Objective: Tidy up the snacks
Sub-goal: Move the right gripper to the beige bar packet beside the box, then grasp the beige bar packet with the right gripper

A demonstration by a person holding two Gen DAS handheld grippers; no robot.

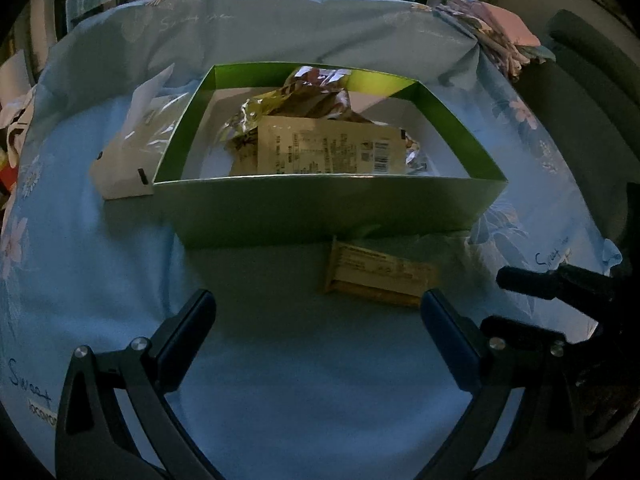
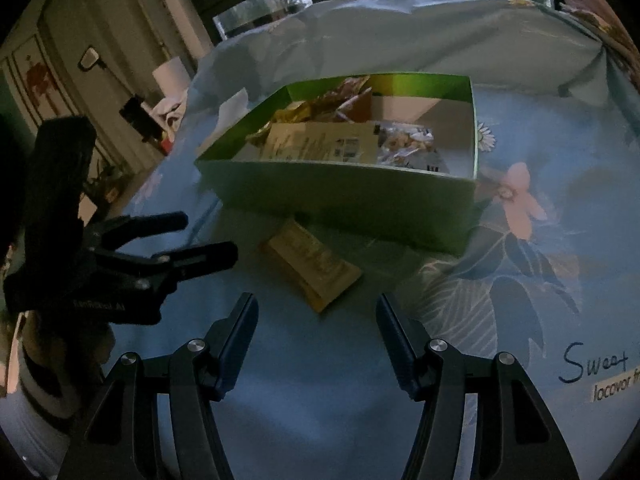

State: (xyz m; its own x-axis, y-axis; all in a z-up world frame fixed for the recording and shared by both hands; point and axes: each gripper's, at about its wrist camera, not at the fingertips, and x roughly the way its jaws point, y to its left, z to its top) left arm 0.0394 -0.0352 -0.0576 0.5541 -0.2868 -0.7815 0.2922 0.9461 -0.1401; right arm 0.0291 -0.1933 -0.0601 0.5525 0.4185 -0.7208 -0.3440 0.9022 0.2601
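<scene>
A green open box [image 1: 320, 204] stands on the blue floral cloth and holds several snack packets, the top one a beige packet [image 1: 328, 148] with a barcode. The box also shows in the right wrist view [image 2: 344, 196]. A yellow-beige snack bar [image 1: 380, 276] lies on the cloth just in front of the box; in the right wrist view the bar [image 2: 316, 268] lies a little ahead of my fingers. My left gripper [image 1: 318, 312] is open and empty, short of the bar. My right gripper [image 2: 316, 316] is open and empty, with the bar's near end between its fingertips.
A white packet [image 1: 132, 148] lies against the box's left side. The cloth [image 1: 280, 360] is rumpled up behind the box. Folded fabric [image 1: 496, 32] sits at the far right. The other gripper shows in each view, the right one [image 1: 552, 280] and the left one [image 2: 160, 240].
</scene>
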